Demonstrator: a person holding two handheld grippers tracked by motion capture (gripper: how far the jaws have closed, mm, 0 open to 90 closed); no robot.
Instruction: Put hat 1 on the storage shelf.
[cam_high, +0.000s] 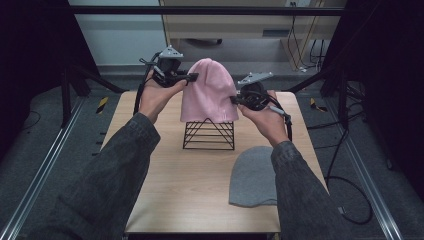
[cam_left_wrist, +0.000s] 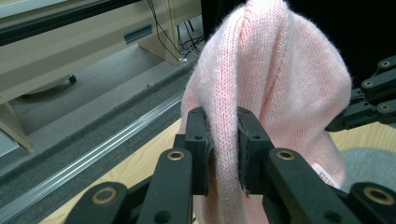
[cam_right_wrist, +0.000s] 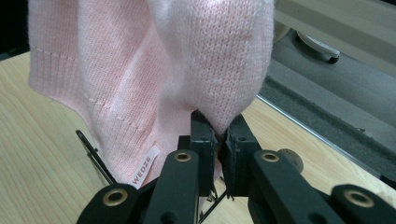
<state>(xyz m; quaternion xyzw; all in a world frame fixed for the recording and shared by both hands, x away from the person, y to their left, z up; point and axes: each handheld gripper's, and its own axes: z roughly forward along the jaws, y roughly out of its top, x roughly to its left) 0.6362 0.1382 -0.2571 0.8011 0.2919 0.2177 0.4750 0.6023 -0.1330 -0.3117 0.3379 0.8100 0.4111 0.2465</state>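
The counter (cam_high: 165, 195) in front of me is a pale wooden top, and both my sleeved forearms come in over its near edge. The pink knit beanie (cam_high: 207, 90) is the biggest thing on it: it hangs draped over the black wire stand (cam_high: 209, 135), which sits toward the far edge, about midway between the left and right edges, with the hat's lower hem covering the stand's peak. A grey beanie (cam_high: 254, 176) lies flat near the near right corner, well apart from the stand. My left hand-held gripper (cam_high: 192, 77) reaches in at the pink beanie's left side, high up, and in the left gripper view (cam_left_wrist: 223, 149) its jaws are clamped on a fold of the pink knit, the pads pressing the fabric from both sides. My right hand-held gripper (cam_high: 234, 99) meets the hat's right side lower down, and in the right gripper view (cam_right_wrist: 218, 140) its jaws pinch a small tuck of the pink knit tightly between them. A small white label (cam_right_wrist: 144, 170) with red lettering hangs at the hem of the pink beanie, just beside my right jaws.
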